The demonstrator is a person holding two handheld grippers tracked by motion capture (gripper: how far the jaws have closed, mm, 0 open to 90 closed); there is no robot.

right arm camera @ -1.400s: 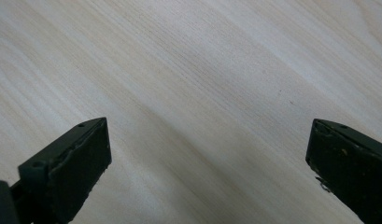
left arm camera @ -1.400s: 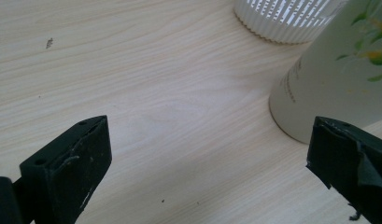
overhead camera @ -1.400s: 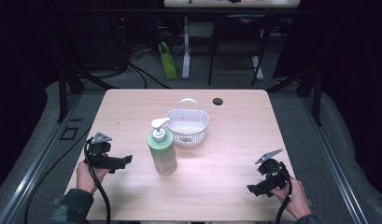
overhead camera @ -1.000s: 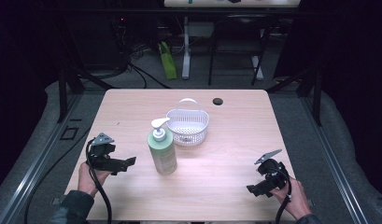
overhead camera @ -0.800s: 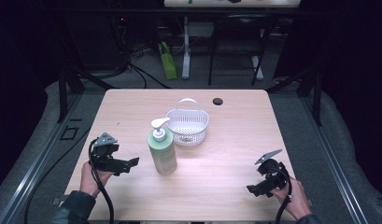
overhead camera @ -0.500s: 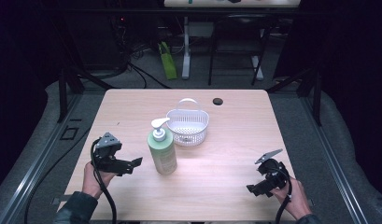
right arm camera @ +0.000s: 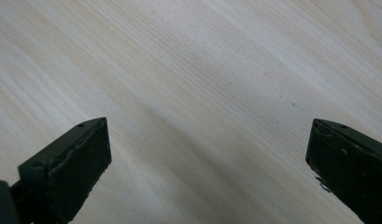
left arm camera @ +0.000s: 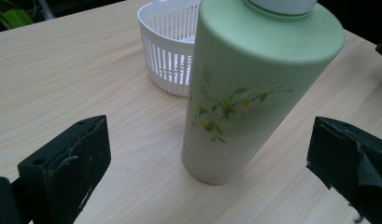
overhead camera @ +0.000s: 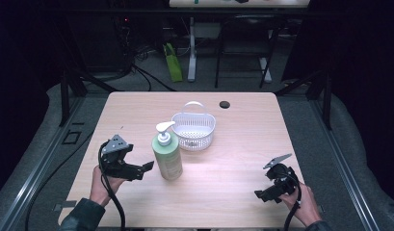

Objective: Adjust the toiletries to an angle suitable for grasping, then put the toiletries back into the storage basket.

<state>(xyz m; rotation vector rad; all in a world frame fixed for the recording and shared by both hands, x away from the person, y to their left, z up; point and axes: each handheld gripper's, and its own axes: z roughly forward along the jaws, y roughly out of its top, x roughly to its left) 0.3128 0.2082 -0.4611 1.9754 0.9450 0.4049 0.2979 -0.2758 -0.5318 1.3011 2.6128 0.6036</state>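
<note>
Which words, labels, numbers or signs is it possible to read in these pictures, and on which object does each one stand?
No text can be read.
Green pump bottle: a small vertical printed mark beside the flower picture, too blurred to read.
White basket: no writing visible.
Wooden table: no writing visible.
Left gripper and right gripper: no markings visible.
</note>
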